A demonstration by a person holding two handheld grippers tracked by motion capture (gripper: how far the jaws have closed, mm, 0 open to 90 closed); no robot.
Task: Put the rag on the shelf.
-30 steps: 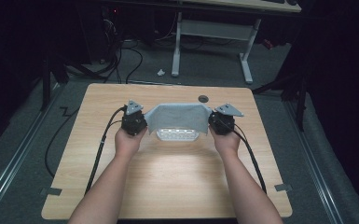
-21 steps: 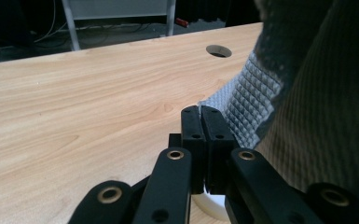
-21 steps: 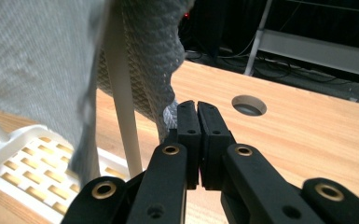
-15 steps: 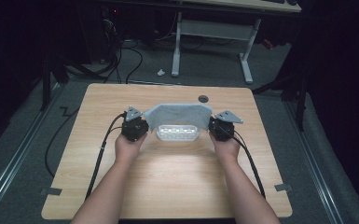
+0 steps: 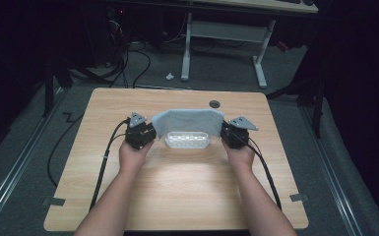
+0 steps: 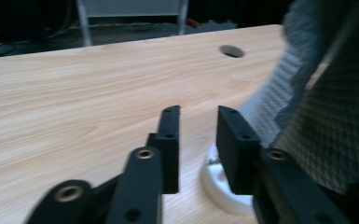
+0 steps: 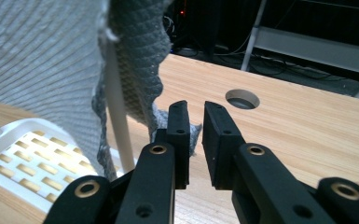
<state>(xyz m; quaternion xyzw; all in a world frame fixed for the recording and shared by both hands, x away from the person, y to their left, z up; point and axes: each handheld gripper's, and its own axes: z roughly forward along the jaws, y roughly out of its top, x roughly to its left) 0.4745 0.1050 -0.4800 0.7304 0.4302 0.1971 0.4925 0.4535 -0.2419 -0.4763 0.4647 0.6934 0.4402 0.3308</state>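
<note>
From the high view I am looking down on a wooden table (image 5: pixel 177 196) with a grey cloth (image 5: pixel 187 119) hanging over a white slotted rack (image 5: pixel 187 140) near the table's middle. My left gripper (image 5: pixel 147 133) is sitting just beside the cloth's left end and my right gripper (image 5: pixel 228 133) just beside its right end, but from up there I cannot make out the gaps between the jaws.

The gripper views are giving me that. In the left gripper view the left gripper (image 6: pixel 196 140) has just been opening its jaws; they are standing narrowly apart with bare table between them, and the cloth (image 6: pixel 317 116) is hanging blurred off to one side, above the rack's white rim (image 6: pixel 219 186). In the right gripper view the right gripper (image 7: pixel 195 135) has also just been parting its jaws, a slim gap with nothing pinched; a frayed cloth corner (image 7: pixel 193 135) is lying just behind them. The cloth (image 7: pixel 42 65) is draping over a thin white post (image 7: pixel 119 121), with the rack's slotted floor (image 7: pixel 32 163) showing under it.

The cloth is cut off at the frame edge in both gripper views, and its folds are hiding most of the rack's frame.

A round hole (image 5: pixel 214 103) is sitting in the table behind the cloth, and the near half of the table is lying open around my forearms.
</note>
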